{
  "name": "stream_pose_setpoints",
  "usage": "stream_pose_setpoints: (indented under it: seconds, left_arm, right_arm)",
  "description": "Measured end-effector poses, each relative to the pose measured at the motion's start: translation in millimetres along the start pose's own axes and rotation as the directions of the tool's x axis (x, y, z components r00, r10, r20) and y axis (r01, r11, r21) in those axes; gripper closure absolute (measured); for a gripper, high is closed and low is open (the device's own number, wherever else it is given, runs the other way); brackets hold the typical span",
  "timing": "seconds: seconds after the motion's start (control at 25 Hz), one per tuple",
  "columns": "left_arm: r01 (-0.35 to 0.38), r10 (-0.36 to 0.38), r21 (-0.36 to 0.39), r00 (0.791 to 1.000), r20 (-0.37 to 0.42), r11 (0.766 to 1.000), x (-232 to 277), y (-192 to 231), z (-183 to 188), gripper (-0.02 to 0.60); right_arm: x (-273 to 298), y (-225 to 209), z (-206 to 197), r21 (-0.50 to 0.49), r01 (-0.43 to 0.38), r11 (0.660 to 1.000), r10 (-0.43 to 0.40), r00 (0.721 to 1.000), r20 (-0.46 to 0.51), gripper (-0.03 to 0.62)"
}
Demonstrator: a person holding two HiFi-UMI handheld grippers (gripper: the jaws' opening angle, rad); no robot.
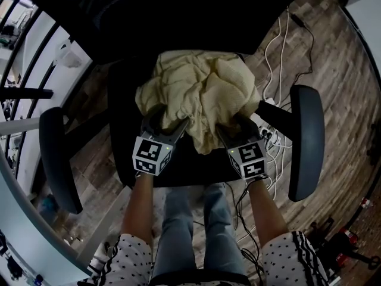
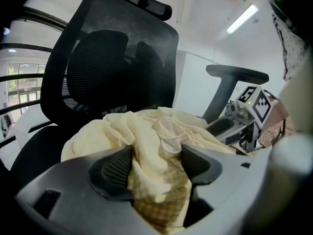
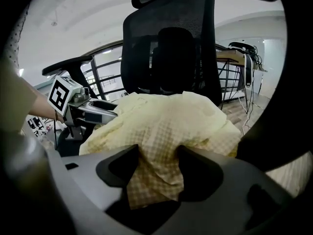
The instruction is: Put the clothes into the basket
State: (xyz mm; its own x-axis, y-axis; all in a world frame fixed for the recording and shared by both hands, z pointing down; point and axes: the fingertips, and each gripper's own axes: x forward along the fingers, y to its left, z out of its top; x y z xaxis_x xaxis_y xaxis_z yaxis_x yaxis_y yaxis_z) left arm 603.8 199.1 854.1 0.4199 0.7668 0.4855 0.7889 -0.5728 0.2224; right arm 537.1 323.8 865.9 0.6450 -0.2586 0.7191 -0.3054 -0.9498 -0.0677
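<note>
My left claw (image 2: 155,166) is clamped on a fold of the pale yellow checked garment (image 1: 199,85), and my right claw (image 3: 159,168) pinches another fold nearer the right. The garment lies bunched on the seat of the black office chair (image 1: 184,162).

Black mesh office chair (image 1: 190,167) with two armrests (image 1: 306,142), white cables (image 1: 275,52) on wood floor (image 1: 333,76), black railing (image 1: 27,93) at left

cloth (image 1: 199,91) on chair seat (image 1: 190,167) | left claw (image 1: 169,123) at cloth's left | right claw (image 1: 235,126) at its right | backrest (image 1: 178,16) behind
</note>
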Motion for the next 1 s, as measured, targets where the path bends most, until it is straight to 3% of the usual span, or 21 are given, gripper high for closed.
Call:
stream_pose_setpoints:
  seconds: [0.08, 0.2, 0.32, 0.4, 0.6, 0.76, 1.0]
  left_arm:
    - [0.011, -0.012, -0.008, 1.0, -0.008, 1.0, 2.8, -2.8, 0.6, 0.261]
    - [0.029, -0.029, -0.001, 0.999, -0.027, 1.0, 4.7, -3.8, 1.2, 0.32]
    - [0.034, -0.034, 0.0, 0.999, -0.034, 0.999, 4.7, -5.5, 3.2, 0.379]
    - [0.029, -0.029, 0.004, 0.999, -0.039, 1.0, 4.2, -7.3, 4.7, 0.411]
    - [0.007, -0.006, 0.02, 1.0, -0.016, 1.0, 2.2, -13.6, 12.6, 0.508]
    - [0.009, -0.008, -0.033, 1.0, 0.027, 0.999, -3.8, -21.1, 26.0, 0.521]
    - [0.033, -0.031, -0.018, 0.996, 0.085, 0.999, -11.9, -40.3, 52.9, 0.525]
  right_arm:
    - [2.6, 4.7, 6.9, 0.014, -0.035, 0.999, 0.035, 0.999, 0.013, 0.338]
    - [11.7, 14.2, 14.4, 0.042, -0.079, 0.996, 0.079, 0.997, 0.004, 0.349]
    - [16.2, 20.6, 20.3, 0.024, -0.07, 0.997, 0.07, 0.998, 0.004, 0.492]
    - [17.3, 26.2, 23.9, 0.039, -0.084, 0.996, 0.083, 0.996, 0.022, 0.514]
    - [17.7, 35.9, 32.8, 0.071, -0.127, 0.989, 0.123, 0.991, 0.055, 0.537]
    - [11.8, 45.4, 45.4, 0.102, -0.175, 0.979, 0.165, 0.982, 0.094, 0.54]
    - [-3.3, 53.6, 66.9, 0.1, -0.184, 0.978, 0.169, 0.975, 0.148, 0.542]
